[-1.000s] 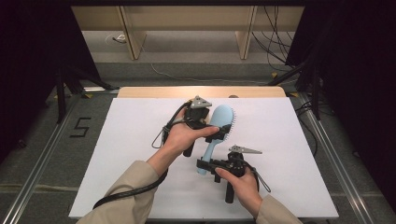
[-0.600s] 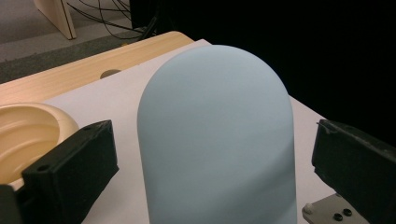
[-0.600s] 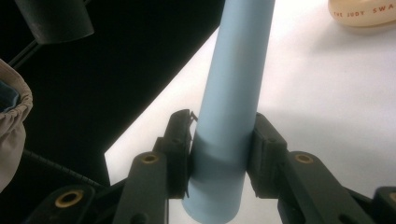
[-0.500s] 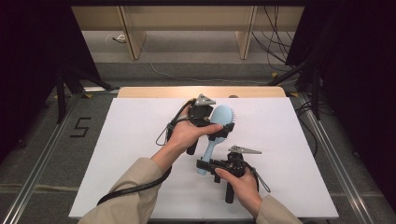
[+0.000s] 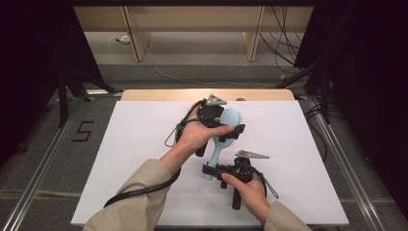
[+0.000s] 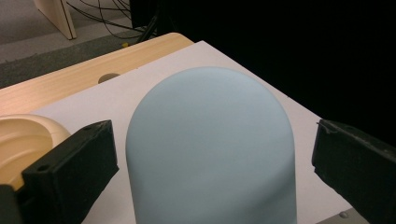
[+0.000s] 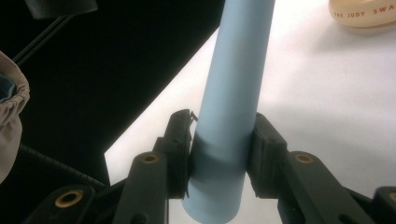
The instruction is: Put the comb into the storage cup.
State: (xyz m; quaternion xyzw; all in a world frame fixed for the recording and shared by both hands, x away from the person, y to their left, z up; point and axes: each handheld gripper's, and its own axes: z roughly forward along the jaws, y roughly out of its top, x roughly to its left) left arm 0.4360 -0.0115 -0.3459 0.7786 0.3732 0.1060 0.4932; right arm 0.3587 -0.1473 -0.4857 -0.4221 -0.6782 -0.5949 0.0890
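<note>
A light blue hairbrush is lifted off the white table, head away from me. My right gripper is shut on the end of its handle, one jaw pressing each side. My left gripper is open around the brush head. In the left gripper view the smooth back of the head stands between the two black jaws, with a gap on each side. The bristles point to the right in the high view.
A cream round object lies on the white sheet beside the left jaw, and its printed side lies beyond the handle. The white sheet has a wooden strip at its far edge. Black cables trail from both grippers.
My left gripper has shifted a little to the right and farther away, along the brush head. The right gripper has kept its grip on the handle in the same place.
</note>
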